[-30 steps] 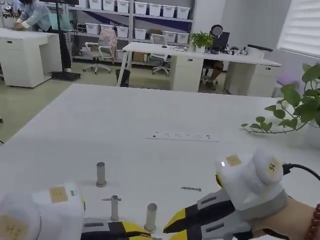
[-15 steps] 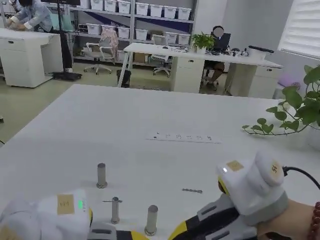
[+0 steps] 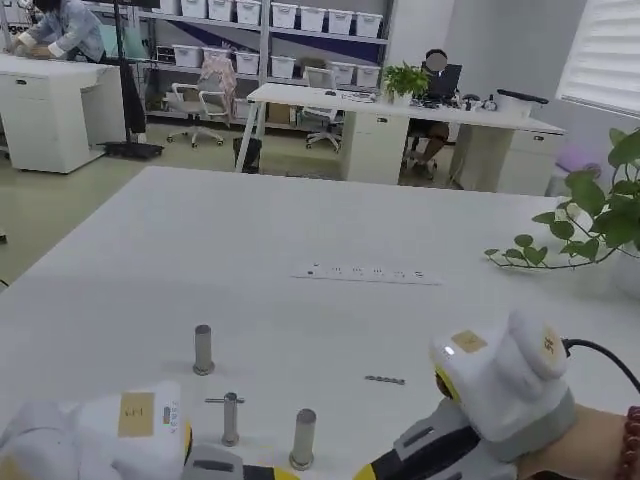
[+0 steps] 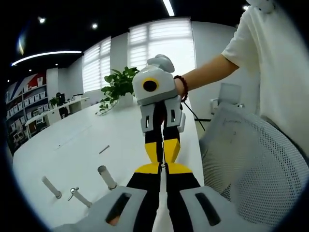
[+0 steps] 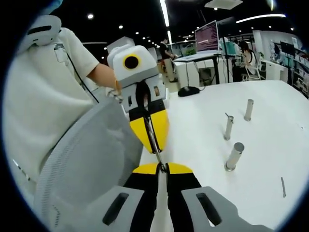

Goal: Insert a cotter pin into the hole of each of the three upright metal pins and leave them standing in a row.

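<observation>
Three metal pins stand on the white table: a bare far one (image 3: 203,350), a middle one (image 3: 231,418) with a cotter pin through its top, and a bare near one (image 3: 303,439). A loose cotter pin (image 3: 384,380) lies to their right. Near the table's front edge the two grippers face each other tip to tip. My left gripper (image 4: 163,167) and right gripper (image 5: 161,167) both look shut on a thin cotter pin (image 5: 152,137) that runs between them. Their white housings (image 3: 135,430) (image 3: 500,385) sit low in the head view.
A row of flush sockets (image 3: 365,272) lies mid-table. A leafy plant (image 3: 590,215) stands at the right edge. A grey mesh chair back (image 4: 256,159) and the person's white shirt (image 5: 43,96) are just behind the grippers. Desks and shelves stand beyond the table.
Both grippers have drawn back toward the person, so their yellow jaws have dropped below the head view's bottom edge. The three pins and the loose cotter pin have stayed put.
</observation>
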A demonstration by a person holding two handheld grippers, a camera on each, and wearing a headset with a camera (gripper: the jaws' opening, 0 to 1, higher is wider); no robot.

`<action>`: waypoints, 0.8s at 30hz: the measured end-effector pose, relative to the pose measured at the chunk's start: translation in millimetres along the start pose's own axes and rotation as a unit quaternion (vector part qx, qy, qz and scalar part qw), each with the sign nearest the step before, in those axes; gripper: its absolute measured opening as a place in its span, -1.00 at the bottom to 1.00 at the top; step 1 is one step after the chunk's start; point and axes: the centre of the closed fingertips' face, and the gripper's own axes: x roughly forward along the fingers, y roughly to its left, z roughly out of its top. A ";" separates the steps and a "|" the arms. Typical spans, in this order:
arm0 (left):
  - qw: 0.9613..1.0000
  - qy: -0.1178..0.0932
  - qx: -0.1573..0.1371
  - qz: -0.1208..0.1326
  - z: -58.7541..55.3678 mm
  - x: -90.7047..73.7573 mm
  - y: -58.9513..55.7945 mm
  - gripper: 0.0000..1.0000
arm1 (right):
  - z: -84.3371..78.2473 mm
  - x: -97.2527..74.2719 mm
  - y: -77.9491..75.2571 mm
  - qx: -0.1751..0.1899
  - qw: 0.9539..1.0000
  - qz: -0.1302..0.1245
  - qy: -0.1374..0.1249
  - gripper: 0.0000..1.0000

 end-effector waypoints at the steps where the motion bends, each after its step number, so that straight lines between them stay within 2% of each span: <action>1: 1.000 0.001 0.000 0.000 -0.2 0.2 0.0 -0.99 | 0.0 -0.2 -0.3 -0.001 1.000 -0.001 0.000 -0.86; 12: 1.000 0.007 0.002 0.009 -1.9 1.4 1.4 -0.98 | -0.8 -1.1 -1.7 -0.026 0.999 -0.012 0.019 -0.92; 24: 0.999 0.006 -0.013 0.043 -5.2 2.4 10.2 -0.89 | -3.4 0.5 -7.5 -0.070 0.995 -0.037 0.059 -0.95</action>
